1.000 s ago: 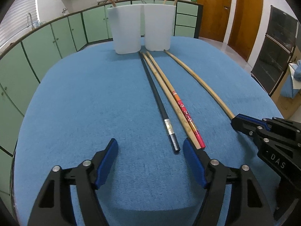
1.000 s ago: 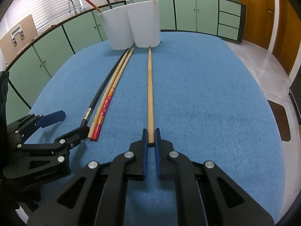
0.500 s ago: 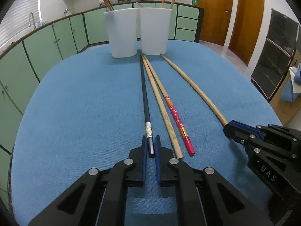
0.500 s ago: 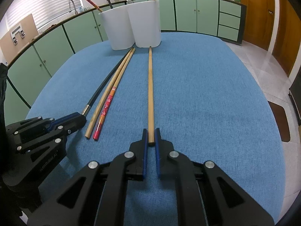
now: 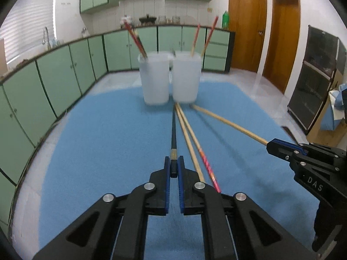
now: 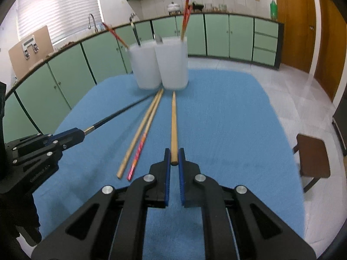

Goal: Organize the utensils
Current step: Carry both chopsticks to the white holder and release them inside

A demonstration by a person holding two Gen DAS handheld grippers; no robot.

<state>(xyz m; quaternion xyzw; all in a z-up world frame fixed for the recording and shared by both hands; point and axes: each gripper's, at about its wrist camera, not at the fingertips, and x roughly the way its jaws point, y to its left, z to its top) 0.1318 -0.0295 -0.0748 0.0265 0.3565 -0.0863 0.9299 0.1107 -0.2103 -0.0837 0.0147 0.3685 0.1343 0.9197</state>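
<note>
Chopsticks sat in both my grippers: my left gripper (image 5: 174, 169) pinched the black chopstick (image 5: 173, 134) by its near end, my right gripper (image 6: 174, 159) pinched the plain wooden chopstick (image 6: 173, 121). Between them, a wooden (image 6: 141, 130) and a red-patterned chopstick (image 6: 138, 149) lay on the blue tablecloth (image 6: 227, 119). Farther off stood two white holders (image 6: 160, 65), chopsticks inside.

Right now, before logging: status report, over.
Left gripper shut on black chopstick. Right gripper shut on bamboo chopstick. Two chopsticks remain on cloth. Path to cups clear.
</note>
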